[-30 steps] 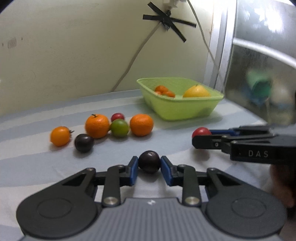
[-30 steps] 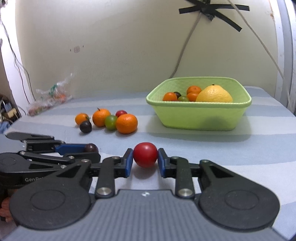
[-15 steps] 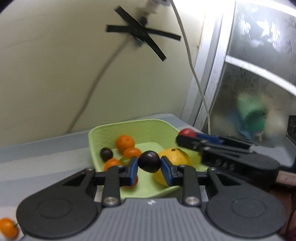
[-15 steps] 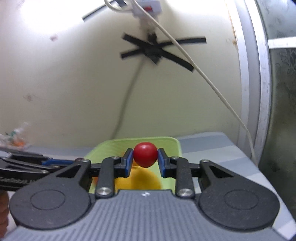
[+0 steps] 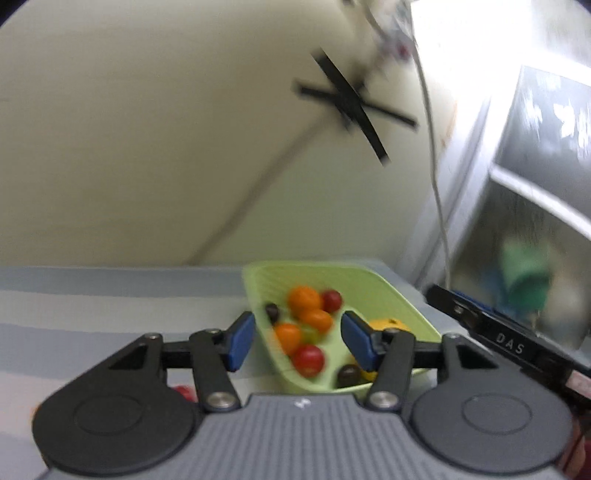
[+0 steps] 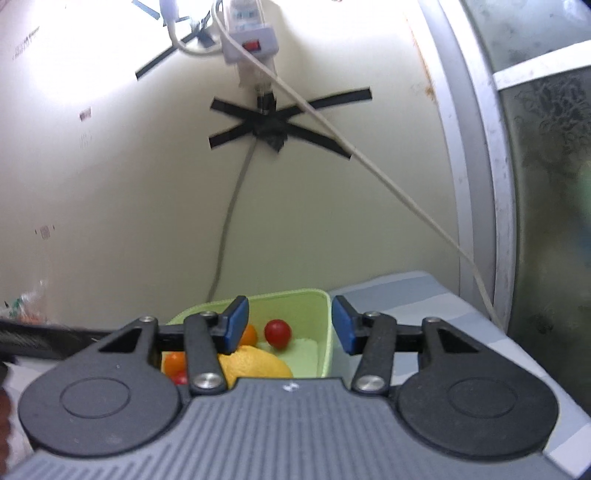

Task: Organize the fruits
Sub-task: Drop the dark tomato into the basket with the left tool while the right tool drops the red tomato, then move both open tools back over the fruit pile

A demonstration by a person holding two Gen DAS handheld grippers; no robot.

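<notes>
1. The fruit sat in the light green basket (image 5: 388, 291). Through the left wrist camera I counted a dark plum (image 5: 348, 374) near the closest corner, a red tomato (image 5: 308, 360) just beside it, three orange mandarins (image 5: 303, 300), a second dark plum (image 5: 272, 311) against the left wall, and a small red fruit (image 5: 331, 300) deeper in.
2. A large yellow citrus (image 6: 255, 363) filled the basket's near side in the right wrist view, and one red cherry tomato (image 6: 277, 332) lay apart from it on the bare basket floor.
3. My left gripper (image 5: 297, 341) was spread wide and carried nothing; its blue pads (image 5: 240, 341) straddled the basket's near-left rim.
4. My right gripper (image 6: 288, 329) was likewise spread and empty, with the basket's right wall showing in the gap between its fingers.
5. From the left camera, the right tool's black arm ran just beside the basket's right edge, so room on that side was tight.
6. To the basket's left I had open striped tablecloth (image 5: 110, 302); a bit of red fruit (image 5: 184, 392) peeked out beside my left gripper's body.
7. Behind the basket the wall (image 6: 110, 184) stood near, with crossed black tape (image 6: 273, 125), a cable, and a power strip (image 6: 251, 33).
</notes>
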